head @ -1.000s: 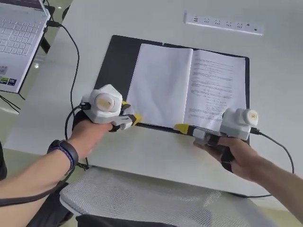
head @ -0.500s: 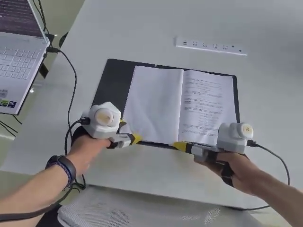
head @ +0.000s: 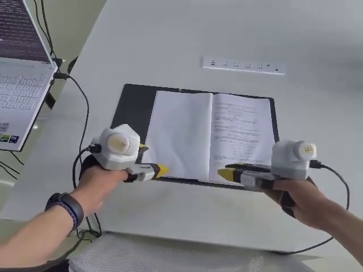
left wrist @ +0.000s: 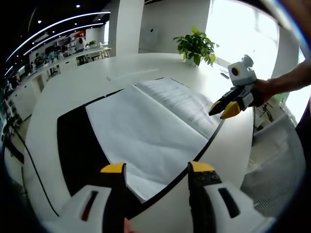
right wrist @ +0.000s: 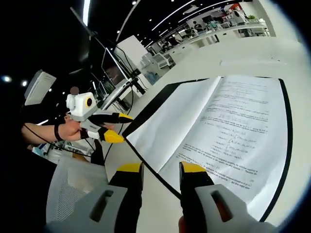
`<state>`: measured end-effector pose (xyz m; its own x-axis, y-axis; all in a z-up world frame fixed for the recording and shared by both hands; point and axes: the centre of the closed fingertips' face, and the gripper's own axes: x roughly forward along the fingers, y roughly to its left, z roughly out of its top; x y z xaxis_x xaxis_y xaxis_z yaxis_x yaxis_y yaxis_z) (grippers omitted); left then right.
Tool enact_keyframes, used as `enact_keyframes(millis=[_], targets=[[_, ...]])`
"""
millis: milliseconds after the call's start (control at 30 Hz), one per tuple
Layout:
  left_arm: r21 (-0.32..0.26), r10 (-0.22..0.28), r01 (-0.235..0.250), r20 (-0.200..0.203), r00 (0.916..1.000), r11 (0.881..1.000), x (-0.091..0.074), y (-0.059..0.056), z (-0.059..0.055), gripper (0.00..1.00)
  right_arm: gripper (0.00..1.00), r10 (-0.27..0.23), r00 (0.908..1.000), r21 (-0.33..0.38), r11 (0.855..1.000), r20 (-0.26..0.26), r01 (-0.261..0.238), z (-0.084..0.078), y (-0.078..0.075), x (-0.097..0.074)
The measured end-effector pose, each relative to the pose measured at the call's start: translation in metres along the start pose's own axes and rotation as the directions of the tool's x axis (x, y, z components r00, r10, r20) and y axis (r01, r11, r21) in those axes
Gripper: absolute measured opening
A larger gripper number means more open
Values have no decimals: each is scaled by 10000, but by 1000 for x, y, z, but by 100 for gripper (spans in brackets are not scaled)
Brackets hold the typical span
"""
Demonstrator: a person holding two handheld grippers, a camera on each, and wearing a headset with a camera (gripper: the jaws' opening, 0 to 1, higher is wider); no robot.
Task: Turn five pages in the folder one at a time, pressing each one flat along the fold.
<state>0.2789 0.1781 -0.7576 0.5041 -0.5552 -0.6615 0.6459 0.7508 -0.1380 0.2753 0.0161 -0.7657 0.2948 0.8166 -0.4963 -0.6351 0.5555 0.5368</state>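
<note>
Folder (head: 133, 110) is open flat. Right hand-held gripper (head: 228, 171) has slid from the fold (head: 210, 136) to the printed page (head: 241, 136), likely to turn it. It and the left hand-held gripper (head: 161, 169) are released.

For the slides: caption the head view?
Left tongs and right tongs at the near edge of an open black folder of white pages.
</note>
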Motion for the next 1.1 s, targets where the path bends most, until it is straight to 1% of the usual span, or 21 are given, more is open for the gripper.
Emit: enact_keyframes(millis=[100,167,300,367,433,533,600,667,800,933,1100], targets=[[113,-39,38,80,10000,9999,-3,-2,3,51,31,-287,9996,-344,9990,28,287,3,-8,-11],[162,-64,63,111,9999,9998,-5,-4,5,51,34,-501,9987,-555,9972,44,503,6,-9,-20],[311,-112,106,190,9998,9995,-11,-8,9,52,38,-873,9961,-820,9928,80,877,4,-16,-36],[340,-115,108,214,9997,9994,-13,-10,10,53,41,-1080,9941,-1020,9889,15,1076,1,-16,-45],[370,-111,101,265,9996,9993,-16,-12,11,54,44,-1214,9926,-1225,9850,75,1214,0,-12,-51],[445,-97,84,306,9995,9990,-20,-14,12,55,49,-1378,9904,-1324,9816,85,1377,-4,-8,-63],[466,-92,77,309,9995,9989,-22,-15,11,56,50,-1622,9867,-1570,9746,-28,1598,-9,-7,-70],[447,-84,68,362,9993,9990,-25,-16,11,57,52,-1733,9848,-1684,9711,-98,1692,-12,-6,-75],[386,-23,5,461,9989,9993,-32,-17,9,59,55,-1929,9812,-1673,9675,-33,1897,-17,-4,-89],[288,6,-21,519,9986,9996,-38,-19,7,62,61,-2259,9741,-1653,9609,-39,2222,-22,-7,-102],[105,104,-112,725,9973,9999,-48,-20,7,66,65,-2586,9660,-1547,9542,27,2559,-27,-8,-117]])
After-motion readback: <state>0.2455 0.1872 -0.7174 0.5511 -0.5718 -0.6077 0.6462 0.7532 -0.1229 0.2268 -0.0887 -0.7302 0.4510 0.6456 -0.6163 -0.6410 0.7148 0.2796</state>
